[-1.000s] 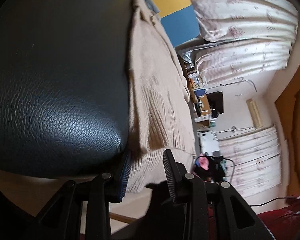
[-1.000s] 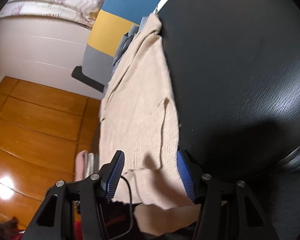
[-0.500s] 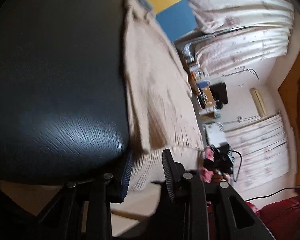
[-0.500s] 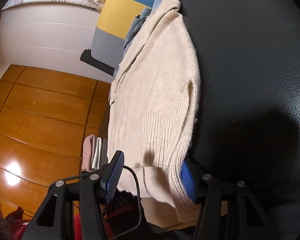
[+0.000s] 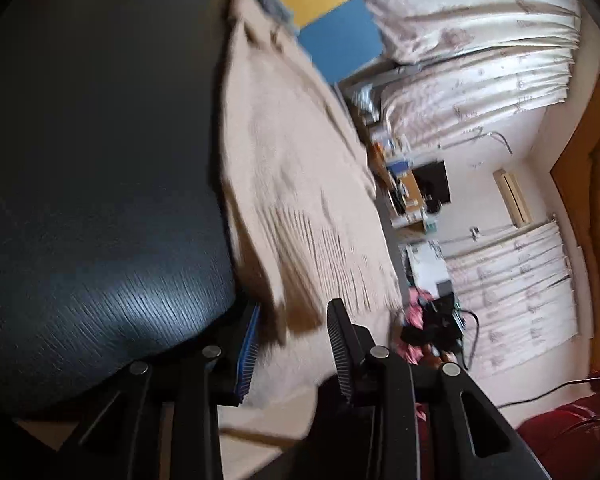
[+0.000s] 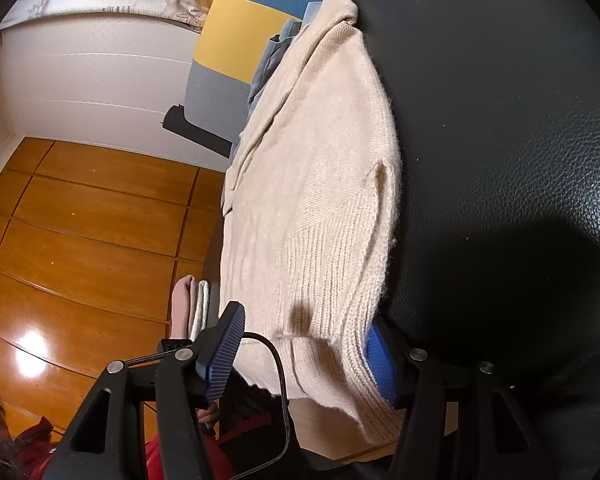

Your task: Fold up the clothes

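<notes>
**Inspector A:** Where did the garment lie?

**Inspector B:** The cream ribbed-knit sweater [image 6: 320,184] lay lengthwise on the black grained-leather cushion [image 6: 500,128], ahead of both sets of jaws, its ribbed hem hanging over the near edge. The far end reached toward a blue-and-yellow panel [image 5: 332,28].

**Inspector A:** State of the left gripper [image 5: 292,344]?

**Inspector B:** Partly open. A folded hem corner sat between its 2 fingers, close against the left blue pad [image 5: 249,354]. The right finger stood clear of the cloth. I saw no pinch. The view was blurred, so contact on the left pad was uncertain.

**Inspector A:** And the right gripper [image 6: 300,354]?

**Inspector B:** About half open and opening. The hem draped between its jaws and over the right blue pad [image 6: 380,364]. The left pad stood apart from the knit.

**Inspector A:** Risks?

**Inspector B:** 3, in my judgement. With neither side clamping, the overhanging hem could slide off the smooth leather. Closing on 1 layer only would skew the fold. A black cable [image 6: 276,368] ran just behind the right jaws and could snag.
</notes>
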The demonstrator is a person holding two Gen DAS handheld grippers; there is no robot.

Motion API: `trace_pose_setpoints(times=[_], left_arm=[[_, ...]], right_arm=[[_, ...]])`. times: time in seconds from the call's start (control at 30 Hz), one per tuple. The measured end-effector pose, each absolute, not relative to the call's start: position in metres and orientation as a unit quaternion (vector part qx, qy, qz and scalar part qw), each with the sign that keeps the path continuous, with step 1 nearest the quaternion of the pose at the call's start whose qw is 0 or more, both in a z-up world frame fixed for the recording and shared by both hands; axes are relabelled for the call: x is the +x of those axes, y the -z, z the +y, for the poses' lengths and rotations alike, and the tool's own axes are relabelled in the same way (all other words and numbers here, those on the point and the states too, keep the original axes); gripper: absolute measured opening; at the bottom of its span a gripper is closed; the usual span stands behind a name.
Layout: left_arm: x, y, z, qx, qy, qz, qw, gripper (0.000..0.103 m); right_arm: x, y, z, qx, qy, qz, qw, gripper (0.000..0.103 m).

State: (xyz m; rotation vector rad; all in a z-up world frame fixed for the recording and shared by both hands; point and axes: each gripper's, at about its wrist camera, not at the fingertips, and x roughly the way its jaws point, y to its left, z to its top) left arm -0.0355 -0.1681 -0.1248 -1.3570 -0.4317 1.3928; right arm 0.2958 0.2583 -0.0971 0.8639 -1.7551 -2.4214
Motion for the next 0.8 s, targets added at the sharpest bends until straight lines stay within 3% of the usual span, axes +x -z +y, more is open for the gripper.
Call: trace_pose_setpoints(times=[0.13,0.6,0.8], left_arm=[[-0.028,0.128,-0.178,-0.581,-0.595,-0.159,0.532,0.031],[-0.040,0.135,-0.178,-0.559,-0.551,-0.297,0.544,0.034],[-0.038,0.115,-0.204,-0.514,-0.662,-0.214,0.501,0.035]], right_arm=[[0.295,0.094,0.258,0.285,0.783,-0.552,0.012,0.060],[0.304,0.098,0.263,0.279,0.781,-0.559,0.014,0.061],[0.304,0.097,0.263,0.283,0.782,-0.555,0.014,0.061]])
